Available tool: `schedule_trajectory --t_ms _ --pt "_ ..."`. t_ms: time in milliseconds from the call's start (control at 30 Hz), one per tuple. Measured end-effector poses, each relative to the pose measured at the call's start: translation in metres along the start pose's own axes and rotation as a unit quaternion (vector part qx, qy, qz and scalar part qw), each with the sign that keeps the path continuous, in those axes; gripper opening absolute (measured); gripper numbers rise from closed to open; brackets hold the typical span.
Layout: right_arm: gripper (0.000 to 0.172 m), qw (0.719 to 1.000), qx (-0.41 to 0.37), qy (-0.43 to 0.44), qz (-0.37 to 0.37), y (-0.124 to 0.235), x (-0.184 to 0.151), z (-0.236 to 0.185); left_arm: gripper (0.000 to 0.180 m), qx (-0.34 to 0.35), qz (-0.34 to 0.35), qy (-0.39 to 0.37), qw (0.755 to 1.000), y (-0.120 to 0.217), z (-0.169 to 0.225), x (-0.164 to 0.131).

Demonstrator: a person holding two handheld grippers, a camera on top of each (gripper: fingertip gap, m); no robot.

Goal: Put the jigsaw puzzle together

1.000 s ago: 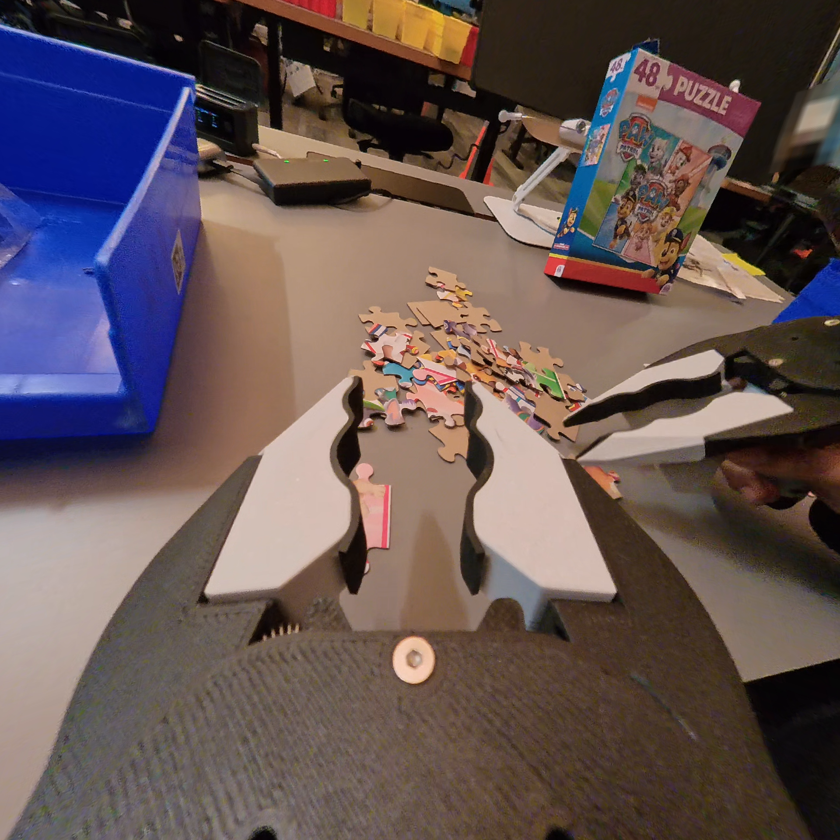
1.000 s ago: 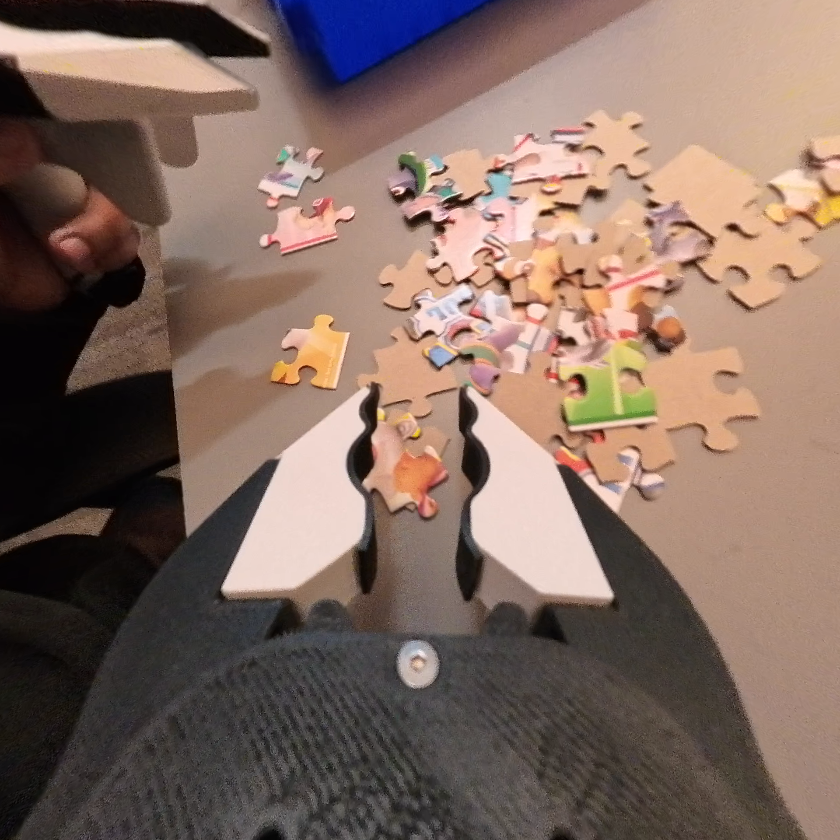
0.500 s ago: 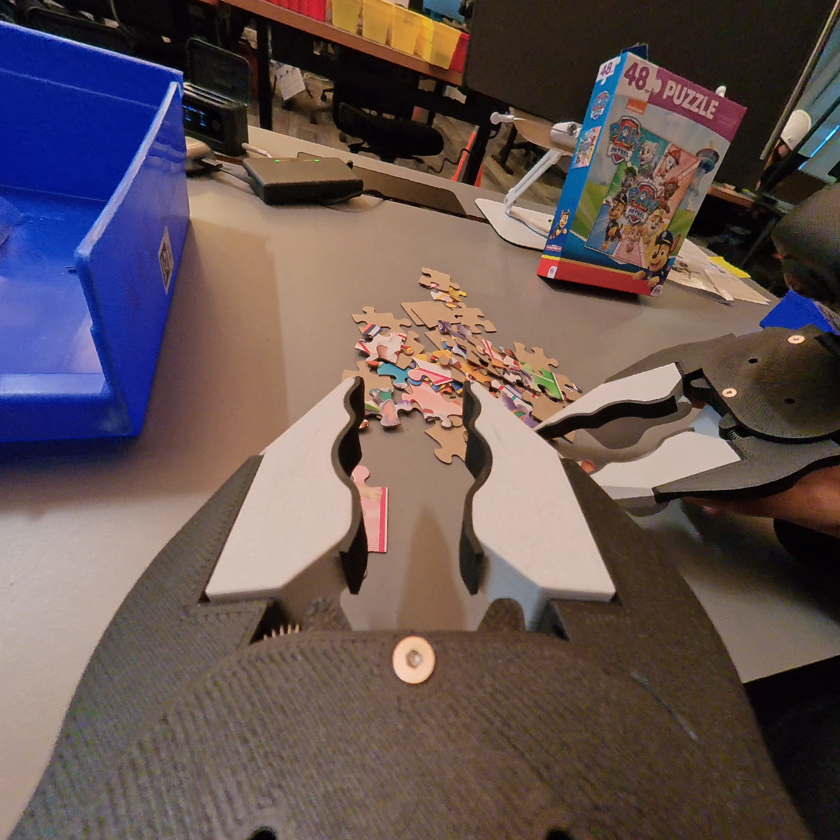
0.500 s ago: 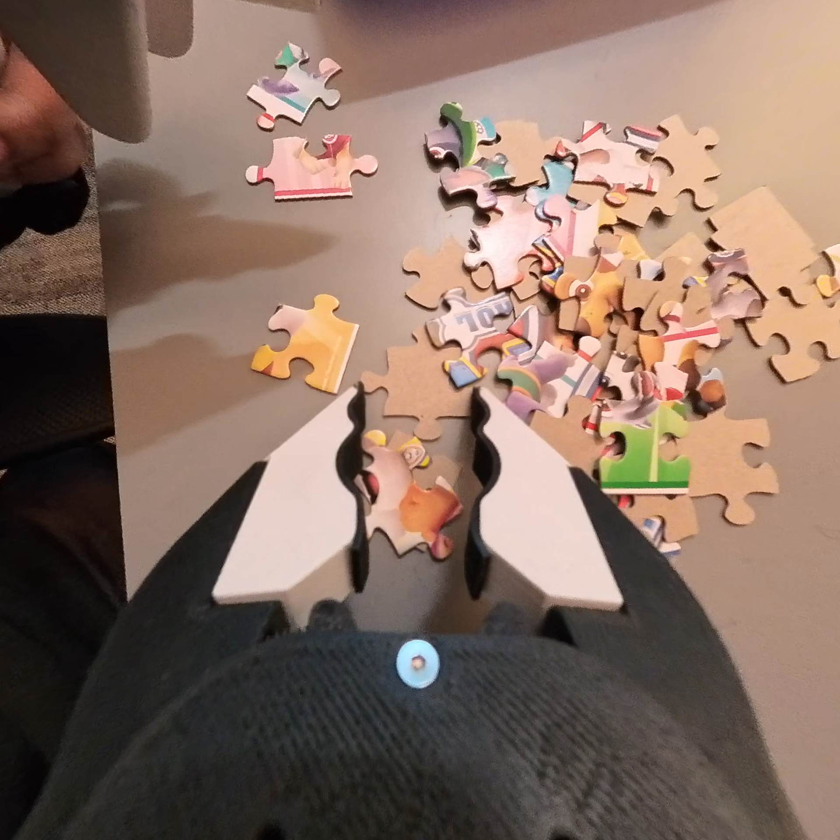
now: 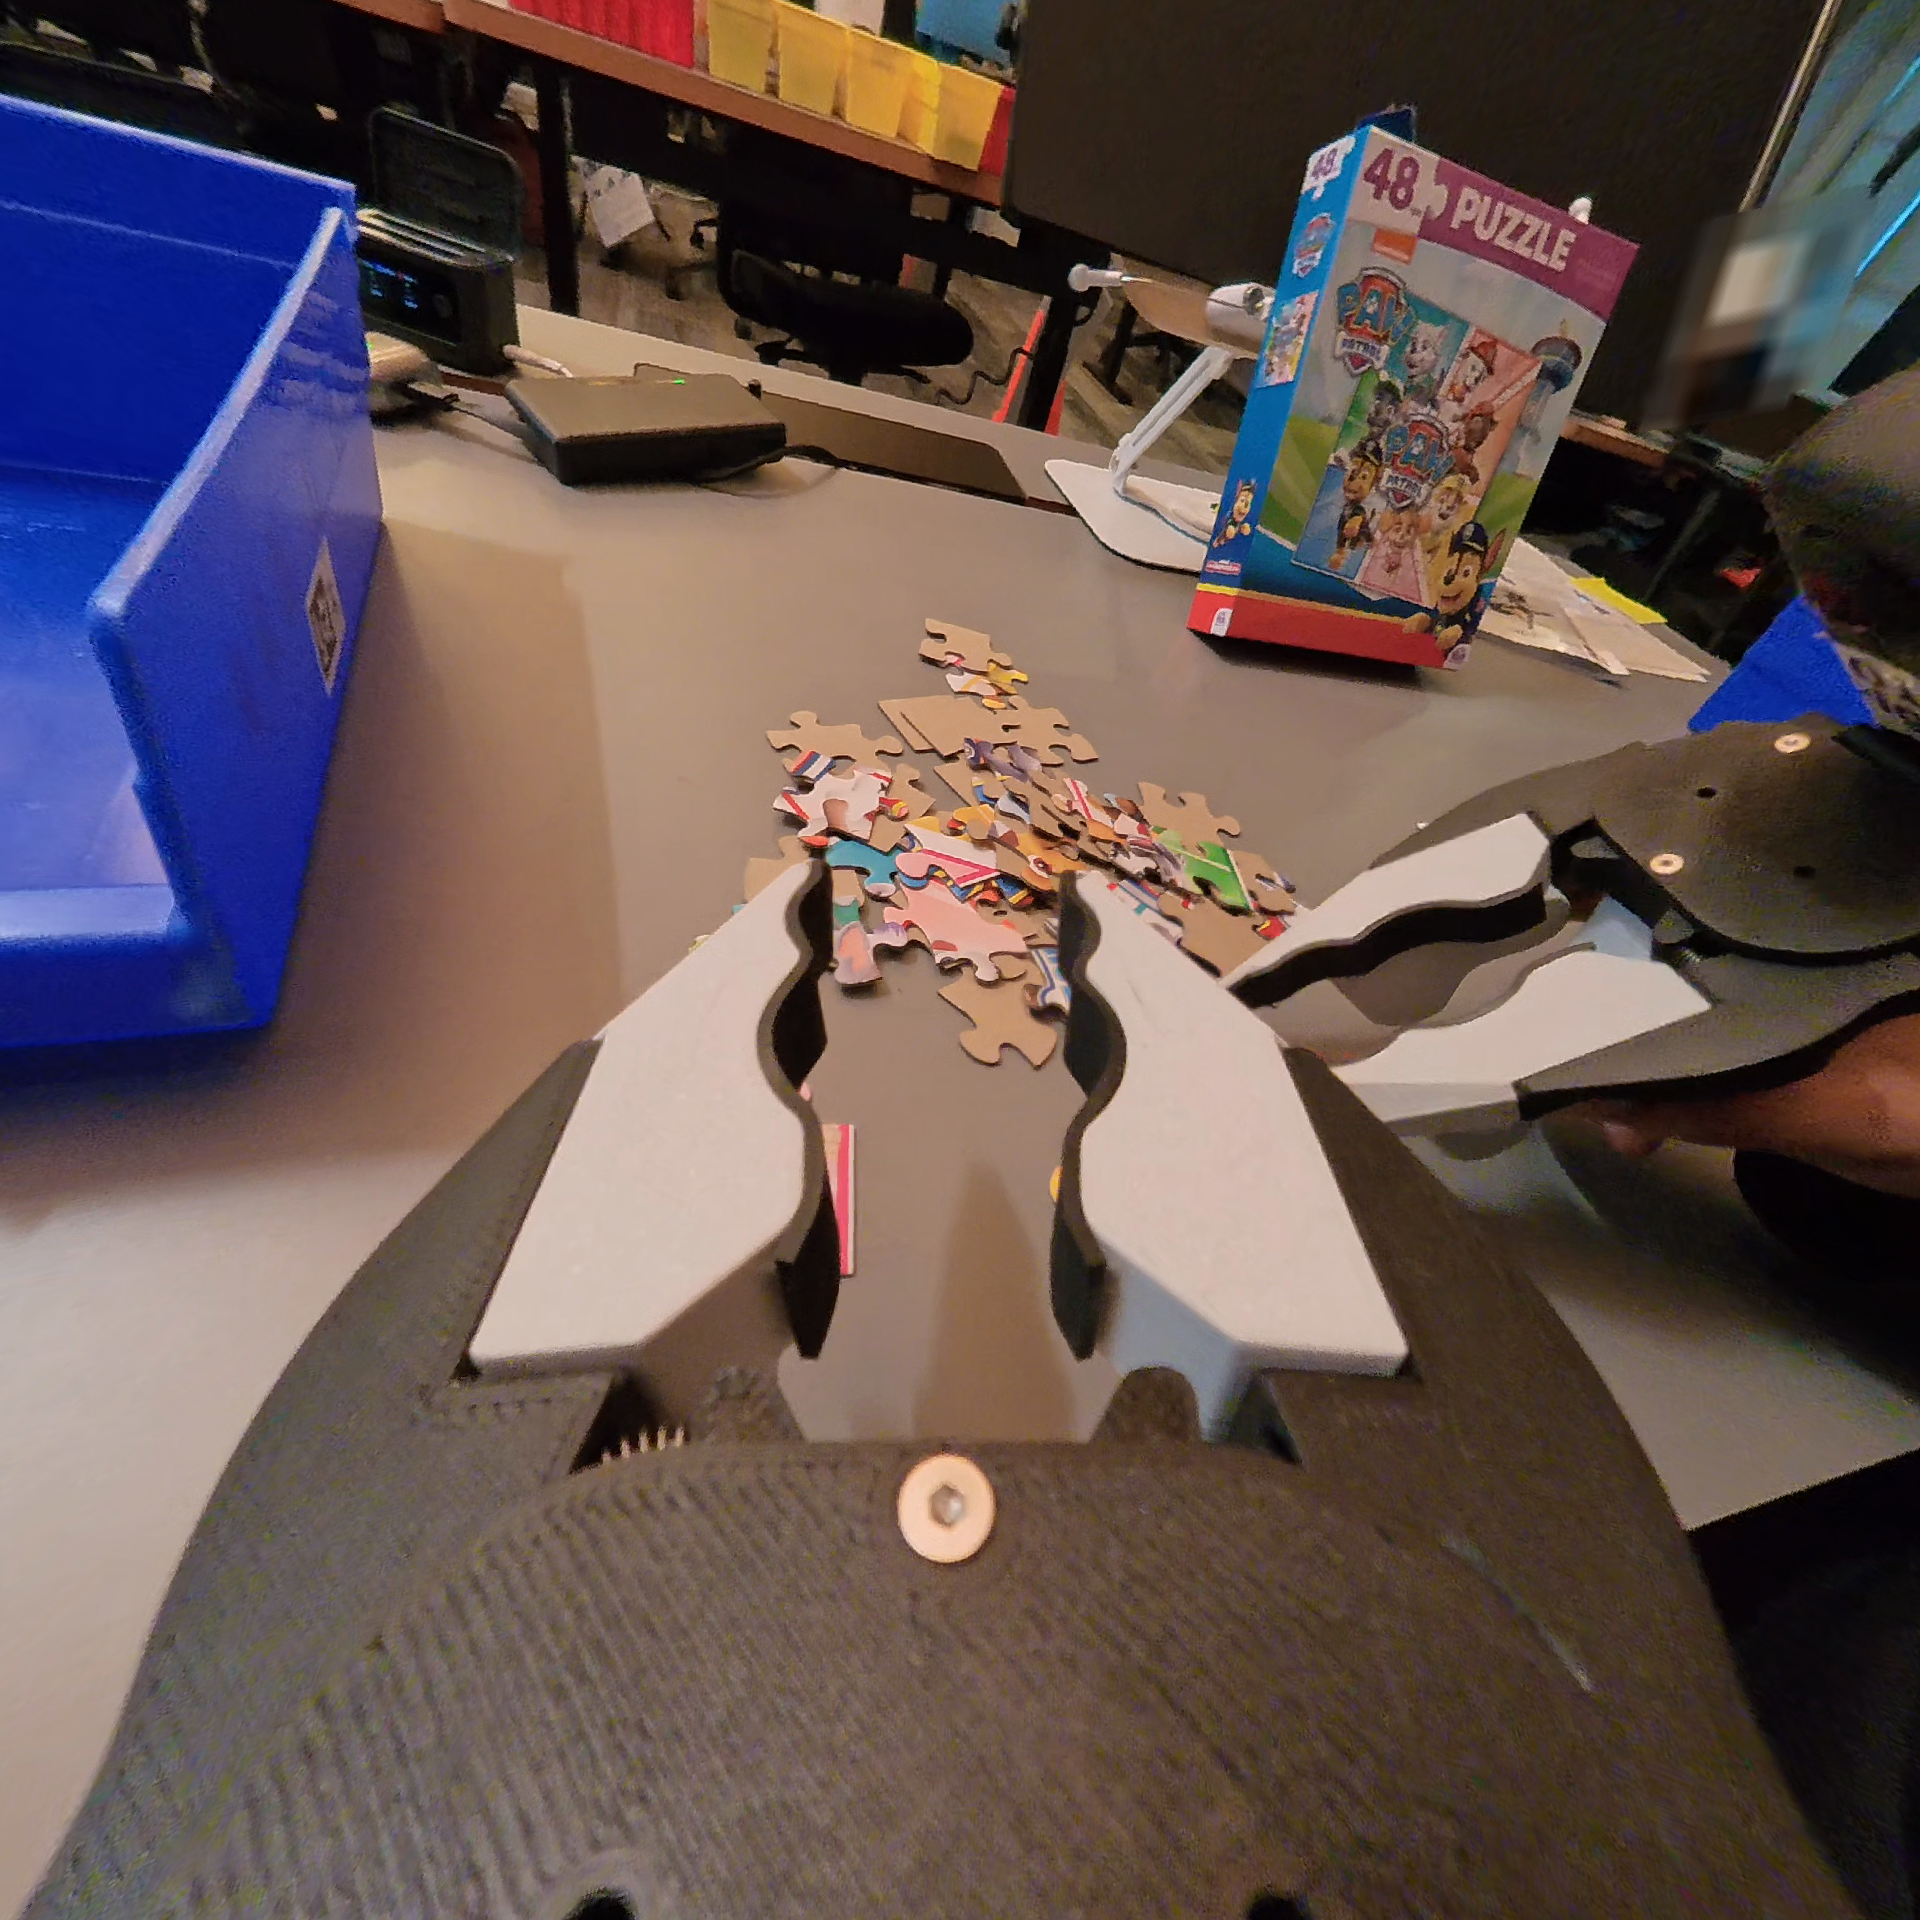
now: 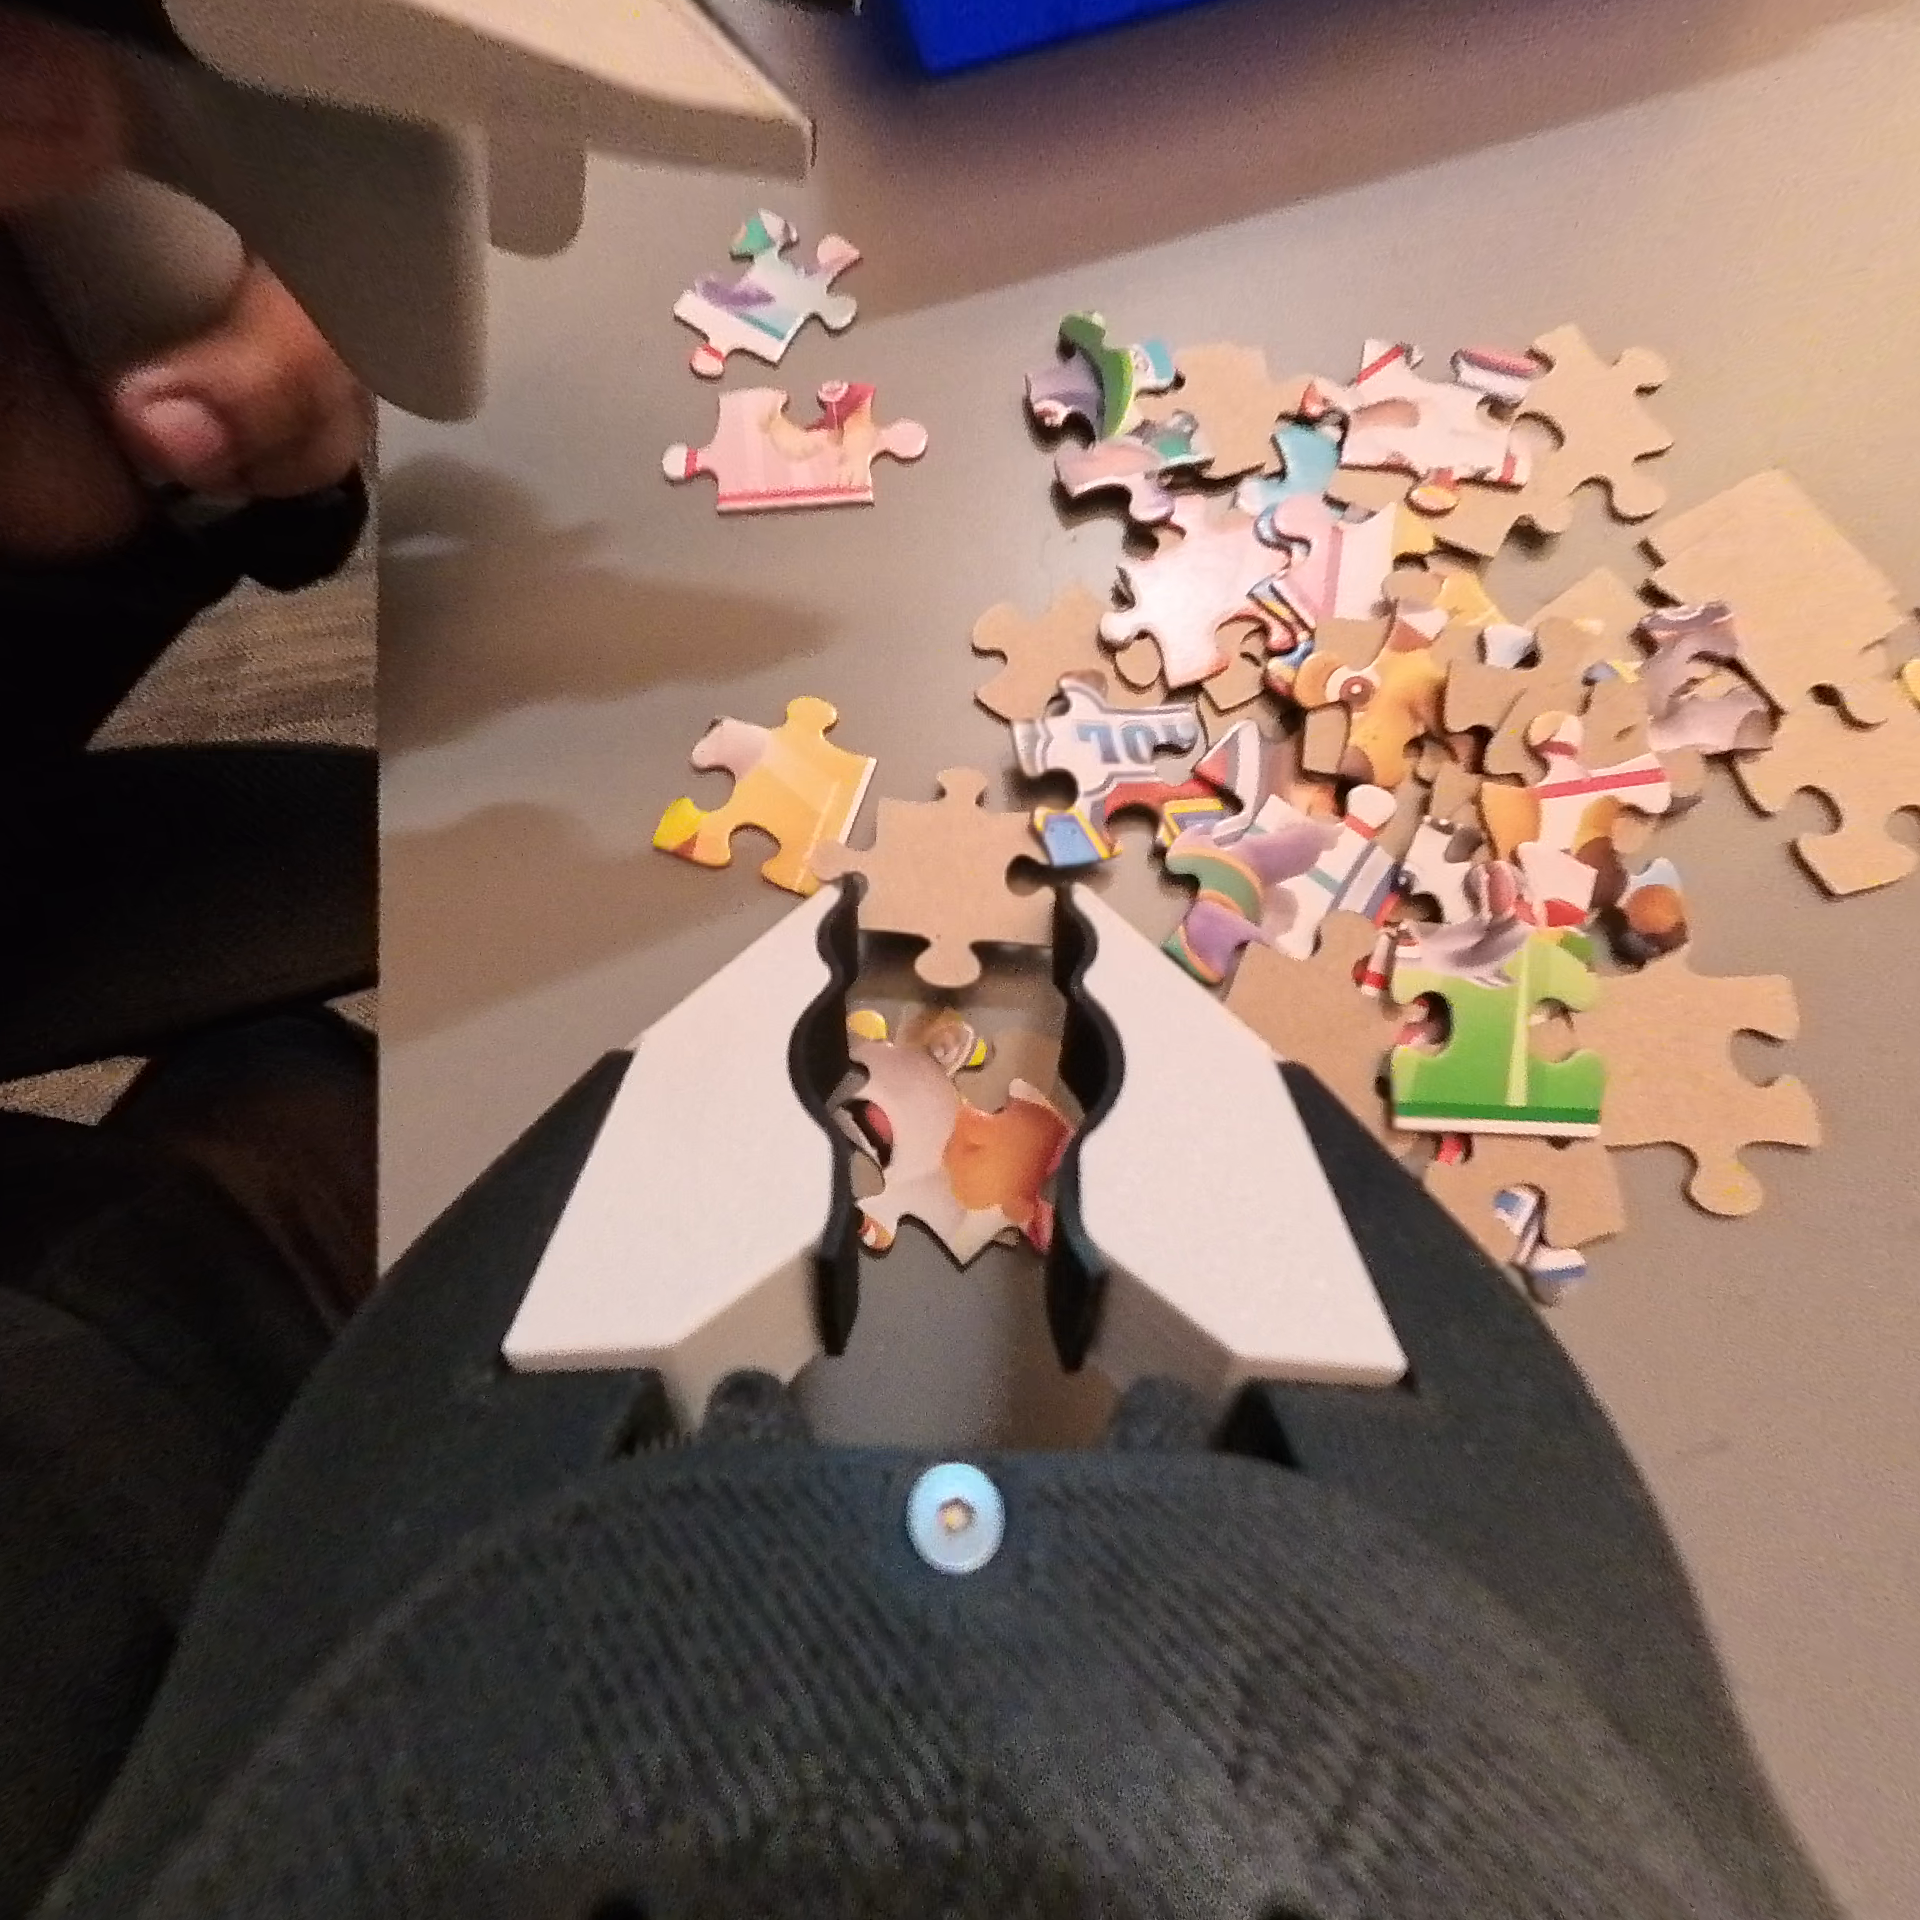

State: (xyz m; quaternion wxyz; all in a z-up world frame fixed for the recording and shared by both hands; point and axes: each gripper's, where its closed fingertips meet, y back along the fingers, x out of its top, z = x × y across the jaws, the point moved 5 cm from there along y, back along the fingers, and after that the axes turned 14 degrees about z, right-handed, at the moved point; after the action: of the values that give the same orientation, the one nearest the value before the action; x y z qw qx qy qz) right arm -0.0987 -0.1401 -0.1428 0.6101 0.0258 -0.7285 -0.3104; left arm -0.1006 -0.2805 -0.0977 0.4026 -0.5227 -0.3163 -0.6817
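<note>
My right gripper [image 6: 956,894] is shut on a brown, face-down puzzle piece [image 6: 951,883]. Both pads press its edges and it sits raised above the grey table [image 6: 623,623]. A picture-side piece in orange and white [image 6: 956,1132] lies on the table beneath the fingers. A yellow piece [image 6: 779,795] lies just left of the tips. The pile of puzzle pieces [image 6: 1403,675] spreads to the right. My left gripper [image 5: 940,894] is open and holds nothing, hovering at the near edge of the pile [image 5: 1018,821]. A pink piece [image 5: 840,1195] lies under its left finger. The right gripper [image 5: 1299,997] shows beside it.
A blue bin [image 5: 208,623] stands at the left. A puzzle box [image 5: 1413,416] stands upright at the back right, with a black device [image 5: 644,421] behind. Two loose pieces [image 6: 795,452] lie near the left gripper and the hand [image 6: 208,395] holding it.
My right gripper opened wider over the brown piece, then closed on it and lifted it off the table. My left gripper stayed open and edged slightly forward.
</note>
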Motion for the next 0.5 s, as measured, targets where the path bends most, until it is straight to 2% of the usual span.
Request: schedule_trajectory --t_ms 133,200,333,433,500 --pt "0.036 0.998 0.016 -0.026 0.056 0.012 0.015 0.001 0.041 -0.036 0.005 0.007 0.999 -0.001 0.009 0.0" --pt "0.009 0.994 0.037 -0.053 0.093 0.02 0.024 0.002 0.041 -0.075 0.001 0.018 0.997 -0.002 0.017 -0.002" --pt "0.015 0.987 0.056 -0.108 0.109 0.032 0.026 0.011 0.04 -0.136 -0.027 0.007 0.99 -0.003 0.034 -0.01" --pt "0.017 0.988 0.047 -0.103 0.103 0.038 0.02 0.017 0.039 -0.149 -0.054 -0.024 0.987 -0.004 0.041 -0.018" --pt "0.023 0.991 0.052 -0.086 0.093 0.039 0.015 0.012 0.037 -0.156 -0.071 -0.041 0.984 -0.004 0.045 -0.023"
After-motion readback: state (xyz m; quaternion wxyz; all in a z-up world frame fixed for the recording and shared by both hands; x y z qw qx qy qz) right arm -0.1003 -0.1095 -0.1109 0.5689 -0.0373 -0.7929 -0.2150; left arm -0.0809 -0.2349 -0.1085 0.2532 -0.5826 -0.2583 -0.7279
